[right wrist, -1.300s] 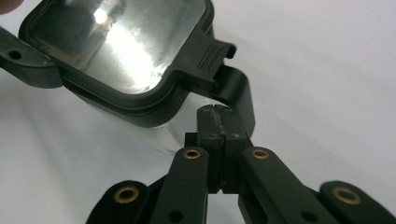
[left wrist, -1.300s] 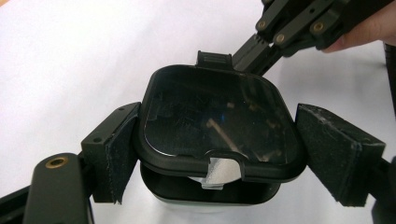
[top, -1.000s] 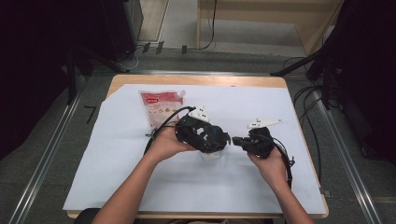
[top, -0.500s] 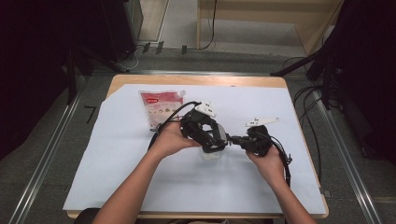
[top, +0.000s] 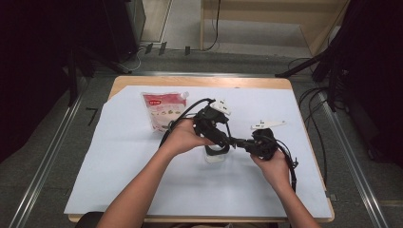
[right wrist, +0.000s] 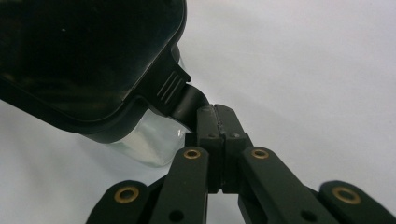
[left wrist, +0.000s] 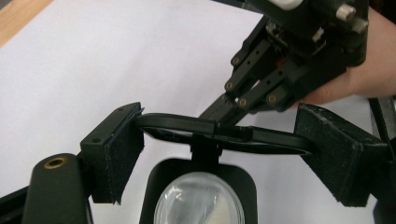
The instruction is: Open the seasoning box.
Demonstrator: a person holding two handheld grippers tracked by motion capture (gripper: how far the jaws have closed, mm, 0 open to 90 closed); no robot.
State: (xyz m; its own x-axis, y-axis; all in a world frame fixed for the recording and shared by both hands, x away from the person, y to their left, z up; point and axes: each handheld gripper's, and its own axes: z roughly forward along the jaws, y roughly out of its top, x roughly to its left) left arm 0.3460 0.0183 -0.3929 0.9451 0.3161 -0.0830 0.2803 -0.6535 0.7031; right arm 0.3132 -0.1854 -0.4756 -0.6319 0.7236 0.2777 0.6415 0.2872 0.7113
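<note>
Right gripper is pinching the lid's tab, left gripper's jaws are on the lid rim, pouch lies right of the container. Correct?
Not quite: the high view shows the pouch lying left of the container. The rest stands: right gripper pinches the tab, left gripper spans the lid rim.

From where I stand, the pink snack bag (top: 163, 109) on the white sheet carries a red label with pale lettering; it looks like a brand name, though too small to read; nothing else bears legible text.
</note>
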